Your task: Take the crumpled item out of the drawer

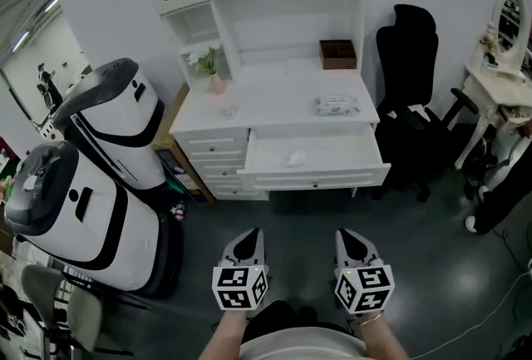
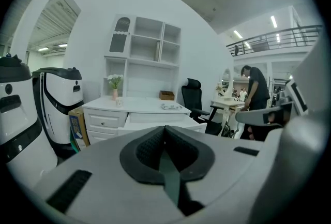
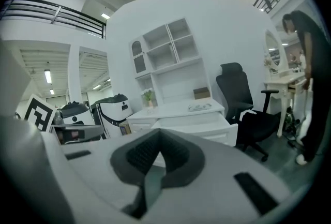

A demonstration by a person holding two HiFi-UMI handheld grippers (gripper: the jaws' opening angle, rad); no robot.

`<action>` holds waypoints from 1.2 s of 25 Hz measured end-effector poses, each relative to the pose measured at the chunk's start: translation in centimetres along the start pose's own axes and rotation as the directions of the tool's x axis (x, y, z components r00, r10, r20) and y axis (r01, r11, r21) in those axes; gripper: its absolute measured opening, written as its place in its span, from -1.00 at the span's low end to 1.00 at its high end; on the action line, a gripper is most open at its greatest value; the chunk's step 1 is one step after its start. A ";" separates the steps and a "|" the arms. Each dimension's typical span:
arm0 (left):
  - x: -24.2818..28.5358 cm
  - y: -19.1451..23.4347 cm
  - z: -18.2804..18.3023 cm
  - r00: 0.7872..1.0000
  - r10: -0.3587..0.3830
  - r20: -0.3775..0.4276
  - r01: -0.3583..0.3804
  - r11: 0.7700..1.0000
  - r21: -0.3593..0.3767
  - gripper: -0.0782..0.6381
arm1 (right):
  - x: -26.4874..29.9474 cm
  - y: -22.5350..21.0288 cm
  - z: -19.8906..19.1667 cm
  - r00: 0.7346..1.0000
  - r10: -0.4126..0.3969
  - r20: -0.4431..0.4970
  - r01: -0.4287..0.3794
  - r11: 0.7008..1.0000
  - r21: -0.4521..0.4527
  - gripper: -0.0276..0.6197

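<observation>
Fingers are pressed together with nothing between them on both the left gripper (image 1: 246, 244) and the right gripper (image 1: 352, 242), held side by side, near and low over the floor. Far ahead, well apart from them, the crumpled item (image 1: 295, 157) lies inside the open drawer (image 1: 316, 178) under the white tabletop (image 1: 283, 96)

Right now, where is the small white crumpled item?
In the head view, the crumpled item lies near the middle of the open white desk drawer, below-left of the flat packet on the desktop.
</observation>
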State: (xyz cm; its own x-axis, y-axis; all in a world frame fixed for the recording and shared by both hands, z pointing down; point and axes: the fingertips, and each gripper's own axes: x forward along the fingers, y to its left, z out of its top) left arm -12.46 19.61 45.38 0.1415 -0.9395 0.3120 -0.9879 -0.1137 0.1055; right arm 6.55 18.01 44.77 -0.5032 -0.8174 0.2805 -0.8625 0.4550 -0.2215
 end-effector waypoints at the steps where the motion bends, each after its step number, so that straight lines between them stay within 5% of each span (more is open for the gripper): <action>1: -0.1 -0.2 0.0 1.000 0.002 0.002 -0.002 1.000 -0.001 -0.80 | -0.2 -0.1 0.1 1.000 0.001 0.002 -0.001 1.000 0.002 -0.91; 16: 0.0 -0.1 0.5 1.000 0.015 0.001 -0.015 1.000 -0.002 -0.45 | -0.4 -0.9 0.5 1.000 0.012 0.009 -0.012 1.000 0.028 -0.91; 30: 8.1 3.1 2.5 1.000 0.019 0.000 -0.019 0.999 -0.026 -0.28 | 5.9 -4.6 2.1 0.999 -0.041 -0.002 0.041 0.998 0.051 -0.91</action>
State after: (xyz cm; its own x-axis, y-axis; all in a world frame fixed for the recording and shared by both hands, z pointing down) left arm -14.52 10.89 45.86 0.1228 -0.9414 0.3143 -0.9884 -0.0873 0.1245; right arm 7.71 10.36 45.49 -0.4678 -0.8345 0.2913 -0.8784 0.4026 -0.2575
